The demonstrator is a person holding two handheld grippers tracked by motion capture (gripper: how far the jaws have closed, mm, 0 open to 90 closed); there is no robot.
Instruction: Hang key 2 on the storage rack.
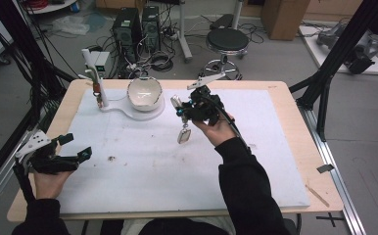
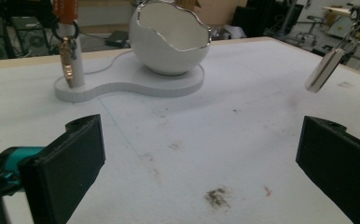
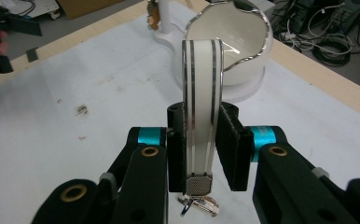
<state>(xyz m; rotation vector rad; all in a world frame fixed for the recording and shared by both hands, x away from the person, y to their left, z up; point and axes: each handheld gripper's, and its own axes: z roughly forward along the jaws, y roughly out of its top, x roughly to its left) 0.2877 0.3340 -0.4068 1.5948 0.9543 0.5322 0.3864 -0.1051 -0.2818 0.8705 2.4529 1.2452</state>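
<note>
My right gripper (image 1: 179, 110) is above the middle of the table, shut on a white band with silver stripes (image 3: 202, 93). The band (image 1: 183, 133) hangs down from the jaws, and a metal clasp (image 3: 199, 204) shows at its near end. Just ahead of it stands a white egg-shaped bowl (image 1: 144, 93) on a flat white stand (image 1: 128, 111). A thin post (image 1: 99, 88) on that stand carries a hanging metal trinket (image 2: 67, 65). My left gripper (image 1: 77, 147) rests at the table's left front, open, with nothing between its jaws (image 2: 201, 163). The band (image 2: 325, 70) appears far right in its view.
A white mat (image 1: 255, 161) covers most of the wooden table (image 1: 295, 98); it has small dark stains (image 1: 111, 158). Black frame struts (image 1: 324, 83) stand at the right edge. A stool (image 1: 227, 41) and computer towers (image 1: 137, 27) sit on the floor behind.
</note>
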